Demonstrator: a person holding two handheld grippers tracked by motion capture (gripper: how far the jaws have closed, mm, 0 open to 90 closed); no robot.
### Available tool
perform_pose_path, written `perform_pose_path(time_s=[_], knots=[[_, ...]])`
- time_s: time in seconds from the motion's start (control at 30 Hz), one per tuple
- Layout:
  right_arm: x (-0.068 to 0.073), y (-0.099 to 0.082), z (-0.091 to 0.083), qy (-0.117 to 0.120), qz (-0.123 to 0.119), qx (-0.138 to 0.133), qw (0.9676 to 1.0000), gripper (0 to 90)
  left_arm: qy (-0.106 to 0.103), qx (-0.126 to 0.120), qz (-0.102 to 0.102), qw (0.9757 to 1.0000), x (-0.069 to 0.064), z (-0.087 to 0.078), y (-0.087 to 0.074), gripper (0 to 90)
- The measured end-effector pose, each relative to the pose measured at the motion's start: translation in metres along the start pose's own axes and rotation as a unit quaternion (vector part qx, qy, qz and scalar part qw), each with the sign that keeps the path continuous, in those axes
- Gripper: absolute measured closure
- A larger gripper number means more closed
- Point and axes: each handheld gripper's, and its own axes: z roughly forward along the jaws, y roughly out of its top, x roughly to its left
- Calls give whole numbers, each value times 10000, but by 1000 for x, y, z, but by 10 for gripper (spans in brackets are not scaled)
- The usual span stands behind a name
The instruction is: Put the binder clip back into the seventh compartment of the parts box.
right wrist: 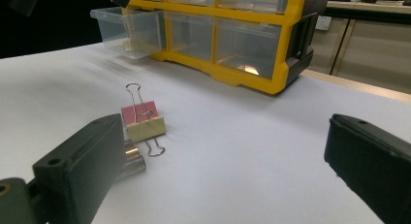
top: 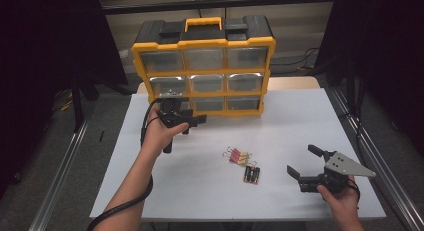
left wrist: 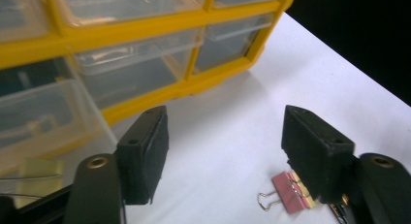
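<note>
— Well, from the high view, where are the hands?

— The left gripper (top: 192,122) hovers at the bottom-left corner of the yellow organizer (top: 204,66), which stands upright at the far side of the white table (top: 300,126). The right gripper (top: 303,162) rests low at the near right, well apart from it.

— And the jaws?

— Both released. The left gripper view shows its two black jaws spread with bare table between them and nothing gripped. The right gripper view shows its own pair spread wide, also holding nothing.

— What does the high view miss?

— The drawer (right wrist: 127,31). The right gripper view shows the bottom-left clear drawer pulled out from the frame, with something pale lying inside; the left gripper view shows that drawer (left wrist: 43,122) close up at its left edge, and a yellowish piece inside it.

— The small things?

— Mid-table in the high view: binder clips (top: 239,156) and, just beside them nearer the person, batteries (top: 251,174). The right gripper view separates a pink clip (right wrist: 139,111) from a yellow clip (right wrist: 146,128) touching it, the batteries partly hidden behind its left jaw.
</note>
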Motion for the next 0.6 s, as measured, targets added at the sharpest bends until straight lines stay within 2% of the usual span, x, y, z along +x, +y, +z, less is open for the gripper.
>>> perform_pose_path(time_s=[0.27,0.37,0.6], knots=[[0,0,0,-4,6,0,10000,6,-140,41,152,9998,-14,9,-14,244],[1,0,0,17,6,7,10000,6,-239,51,203,9995,-18,12,-19,233],[1,0,0,15,6,6,10000,6,-303,87,337,9989,-27,19,-30,211]])
